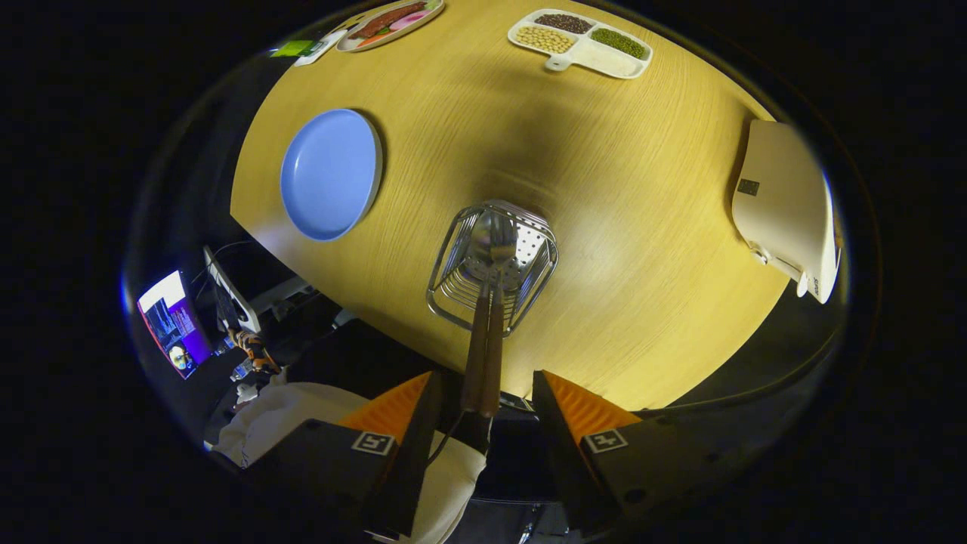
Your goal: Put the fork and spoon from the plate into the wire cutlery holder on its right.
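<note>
- The hand-held gripper (487, 397) hangs above the near edge of the table (627, 227), looking down; its fingers (404, 408) stand spread apart, pressing on nothing.
- Two brown handles rise side by side in the gap between the fingers, clear of both, with space on either side.
- The handles belong to the fork (495, 332) and spoon (476, 317); their metal heads sit down inside the holder (491, 264), close together, so which head is which is hard to tell.
- The holder is a wire basket with a perforated bottom; it stands upright on the table just ahead of the fingers, near the table's near edge.
- The blue plate (331, 172) lies bare on the table near its left edge, well apart from the holder and left of it.
- At the far edge sits a white divided tray (580, 42) with beans and grains of several colours in its compartments.
- At the far left corner lies an oval dish (389, 23) with red and pink food, a small green item just beside it.
- A cream-white appliance (786, 208) rests at the right edge of the table.
- Beyond the table's left edge, below it, a lit screen (172, 321) and some dark equipment are visible.
- White cloth (279, 423) lies beneath the left finger.
</note>
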Tool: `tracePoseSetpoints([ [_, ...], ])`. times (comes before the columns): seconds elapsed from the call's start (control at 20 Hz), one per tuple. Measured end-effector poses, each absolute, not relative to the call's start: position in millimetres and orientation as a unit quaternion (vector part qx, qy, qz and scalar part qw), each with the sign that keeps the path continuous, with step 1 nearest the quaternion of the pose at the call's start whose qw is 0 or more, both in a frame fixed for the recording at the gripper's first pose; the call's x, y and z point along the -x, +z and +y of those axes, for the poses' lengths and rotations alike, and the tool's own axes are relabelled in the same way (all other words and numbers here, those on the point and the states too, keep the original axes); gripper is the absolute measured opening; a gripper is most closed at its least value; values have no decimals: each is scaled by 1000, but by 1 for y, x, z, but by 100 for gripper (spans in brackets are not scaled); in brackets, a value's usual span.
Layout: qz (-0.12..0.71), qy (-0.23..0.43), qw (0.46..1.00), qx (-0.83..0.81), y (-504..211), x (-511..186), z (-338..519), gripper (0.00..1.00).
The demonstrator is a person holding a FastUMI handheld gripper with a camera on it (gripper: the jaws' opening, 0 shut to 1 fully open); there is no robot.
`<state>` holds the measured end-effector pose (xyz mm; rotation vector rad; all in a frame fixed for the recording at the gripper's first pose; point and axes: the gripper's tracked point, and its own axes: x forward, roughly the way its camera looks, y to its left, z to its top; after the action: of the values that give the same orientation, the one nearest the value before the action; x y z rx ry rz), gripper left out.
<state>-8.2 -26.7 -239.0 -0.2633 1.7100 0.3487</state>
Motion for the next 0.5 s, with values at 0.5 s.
tracePoseSetpoints([
  [0.5,644,158,748,41,-194,17,-6,100],
])
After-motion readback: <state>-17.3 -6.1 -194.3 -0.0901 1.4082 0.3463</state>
